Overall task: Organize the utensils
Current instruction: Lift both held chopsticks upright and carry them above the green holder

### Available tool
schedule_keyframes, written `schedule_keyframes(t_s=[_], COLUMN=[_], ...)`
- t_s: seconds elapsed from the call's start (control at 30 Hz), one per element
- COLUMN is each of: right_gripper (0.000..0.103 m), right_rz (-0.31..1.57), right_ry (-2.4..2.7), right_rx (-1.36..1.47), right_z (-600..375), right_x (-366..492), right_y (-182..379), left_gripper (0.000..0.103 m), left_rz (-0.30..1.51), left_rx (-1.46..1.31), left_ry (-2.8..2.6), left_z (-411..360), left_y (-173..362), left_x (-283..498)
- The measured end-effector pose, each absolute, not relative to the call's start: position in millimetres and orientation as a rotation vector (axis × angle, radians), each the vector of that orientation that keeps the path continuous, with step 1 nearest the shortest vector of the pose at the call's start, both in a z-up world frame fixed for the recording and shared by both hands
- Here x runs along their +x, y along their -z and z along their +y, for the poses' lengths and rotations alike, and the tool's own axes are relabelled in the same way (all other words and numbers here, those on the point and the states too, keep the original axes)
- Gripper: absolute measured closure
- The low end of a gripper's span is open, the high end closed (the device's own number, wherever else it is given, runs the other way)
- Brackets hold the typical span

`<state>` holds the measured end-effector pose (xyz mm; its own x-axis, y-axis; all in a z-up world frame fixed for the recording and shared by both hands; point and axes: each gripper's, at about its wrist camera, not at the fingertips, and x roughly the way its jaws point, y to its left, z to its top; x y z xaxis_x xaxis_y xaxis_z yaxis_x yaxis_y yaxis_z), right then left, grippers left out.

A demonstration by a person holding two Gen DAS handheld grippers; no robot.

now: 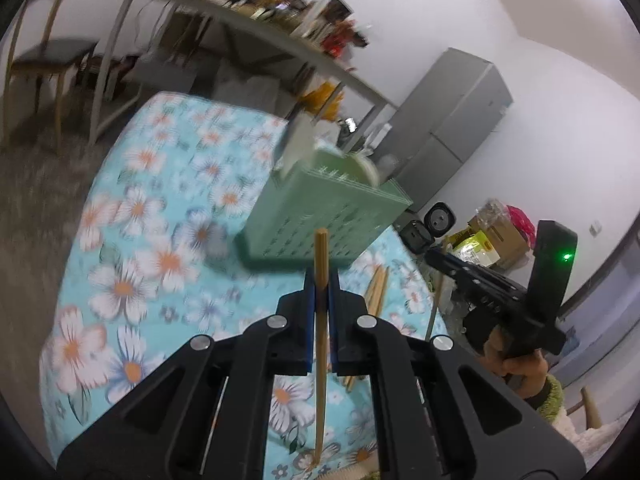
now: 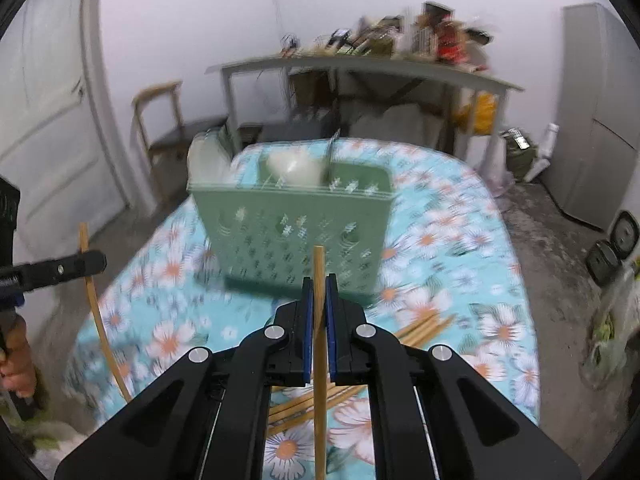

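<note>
Pinching one chopstick upright, the left gripper faces the green basket at twelve o'clock. Likewise the right gripper clamps another chopstick; loose chopsticks lie at four o'clock on the floral tablecloth.

Two handheld grippers are present, the left gripper and the right gripper, and each pinches exactly one wooden chopstick between its blue pads: one chopstick in the left, one chopstick in the right, making two lifted in all. One green perforated basket stands on one table with a floral cloth, holding one pale rounded item too blurred to name. One loose pile of chopsticks lies on the cloth, overlapping and partly hidden, so no exact number can be given.
</note>
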<state>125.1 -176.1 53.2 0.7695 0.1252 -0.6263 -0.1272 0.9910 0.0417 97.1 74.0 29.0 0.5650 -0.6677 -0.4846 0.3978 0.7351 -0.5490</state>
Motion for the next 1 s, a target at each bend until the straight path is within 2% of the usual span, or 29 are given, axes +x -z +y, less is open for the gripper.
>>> schedule_keyframes(t_s=[0.2, 0.53, 0.8, 1.0], right_gripper=[0.097, 0.097, 0.097, 0.097], right_rz=[0.554, 0.395, 0.358, 0.353], right_ry=[-0.097, -0.101, -0.102, -0.106], right_rx=[0.114, 0.207, 0.248, 0.26], right_z=[-199, -215, -235, -243], right_x=[102, 86, 91, 98], right_y=[-95, -130, -140, -141], left_gripper=[0.098, 0.098, 0.098, 0.098], left_rz=[0.642, 0.449, 0.301, 0.215], left_rx=[-0.348, -0.285, -0.26, -0.223], left_ry=[0.699, 0.728, 0.744, 0.717], left_z=[65, 66, 51, 41], left_y=[-73, -158, -214, -237], left_x=[96, 110, 131, 146])
